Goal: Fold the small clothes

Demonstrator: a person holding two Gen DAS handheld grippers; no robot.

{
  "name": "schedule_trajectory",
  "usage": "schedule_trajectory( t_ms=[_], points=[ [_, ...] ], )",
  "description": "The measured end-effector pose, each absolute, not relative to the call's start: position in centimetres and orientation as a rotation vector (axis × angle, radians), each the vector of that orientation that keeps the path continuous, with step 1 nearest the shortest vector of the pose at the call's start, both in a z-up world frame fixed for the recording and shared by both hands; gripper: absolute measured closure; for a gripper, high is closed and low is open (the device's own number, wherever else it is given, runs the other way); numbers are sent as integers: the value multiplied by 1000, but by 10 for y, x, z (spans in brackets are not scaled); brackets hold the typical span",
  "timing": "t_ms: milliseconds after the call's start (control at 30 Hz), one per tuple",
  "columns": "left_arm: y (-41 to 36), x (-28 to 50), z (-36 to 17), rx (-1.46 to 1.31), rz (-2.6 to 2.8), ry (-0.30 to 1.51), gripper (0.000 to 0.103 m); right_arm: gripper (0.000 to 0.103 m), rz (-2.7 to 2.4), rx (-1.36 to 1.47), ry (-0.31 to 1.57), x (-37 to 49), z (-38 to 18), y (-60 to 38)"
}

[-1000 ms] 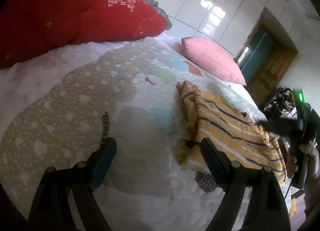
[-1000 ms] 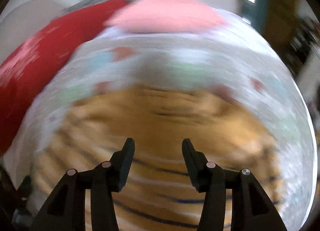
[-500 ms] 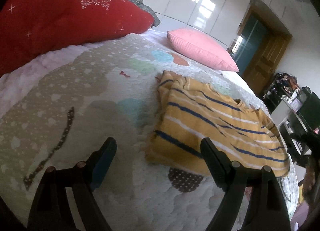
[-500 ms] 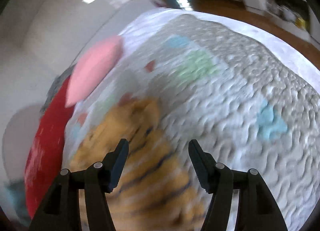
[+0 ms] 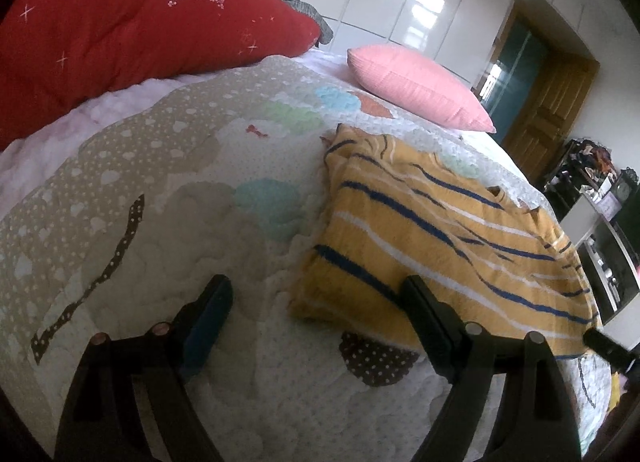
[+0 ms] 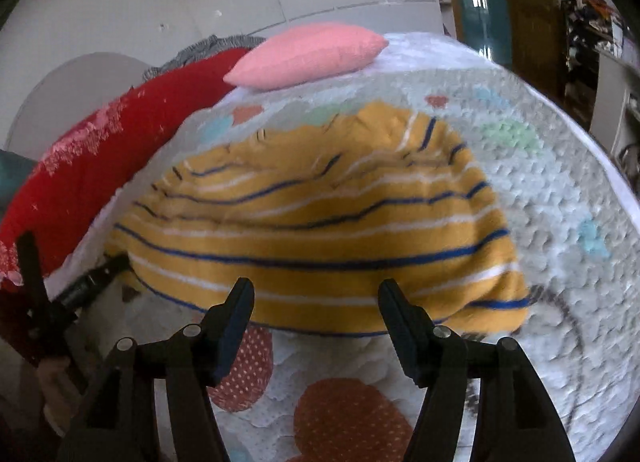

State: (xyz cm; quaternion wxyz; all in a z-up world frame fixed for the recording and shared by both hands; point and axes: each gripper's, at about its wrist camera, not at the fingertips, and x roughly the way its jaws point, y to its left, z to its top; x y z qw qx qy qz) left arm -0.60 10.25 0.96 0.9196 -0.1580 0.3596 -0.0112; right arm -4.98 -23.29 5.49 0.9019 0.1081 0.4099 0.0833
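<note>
Left wrist view: the left tongs [image 5: 316, 304] are spread wide and hold nothing, hovering low over a bed covered by a quilt [image 5: 168, 190] with patches of beige, white, blue and green. A folded yellow sweater [image 5: 432, 230] with dark blue and white stripes lies flat on the quilt, to the right of centre. The right finger of the tongs sits over the sweater's near edge; whether it touches the cloth cannot be told. The left finger is over bare quilt. Beyond the sweater lies a pink pillow [image 5: 416, 86], and a large red pillow [image 5: 132, 26] with white flowers fills the upper left. A wooden door [image 5: 548, 102] stands at the far right.

Right wrist view: the right tongs [image 6: 316, 312] are also spread apart and empty, pointing at the sweater [image 6: 320, 222] from its near long edge. Both fingertips sit just at that edge. The sweater lies in the middle of the quilt [image 6: 560, 222], with the pink pillow [image 6: 308, 52] behind it and the red pillow [image 6: 120, 150] along the left. At the lower left, the other tongs [image 6: 96, 278] reach toward the sweater's left end, held by a hand [image 6: 60, 386].
</note>
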Motion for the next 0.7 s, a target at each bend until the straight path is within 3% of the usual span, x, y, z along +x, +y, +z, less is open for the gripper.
schedule_trajectory(
  t_ms=[133, 700],
  points=[
    [102, -4, 8, -322, -25, 748, 14, 32, 153, 271, 865, -49, 36, -234],
    [97, -1, 5, -301, -28, 756, 10, 2, 120, 232, 770, -61, 16, -210]
  ],
)
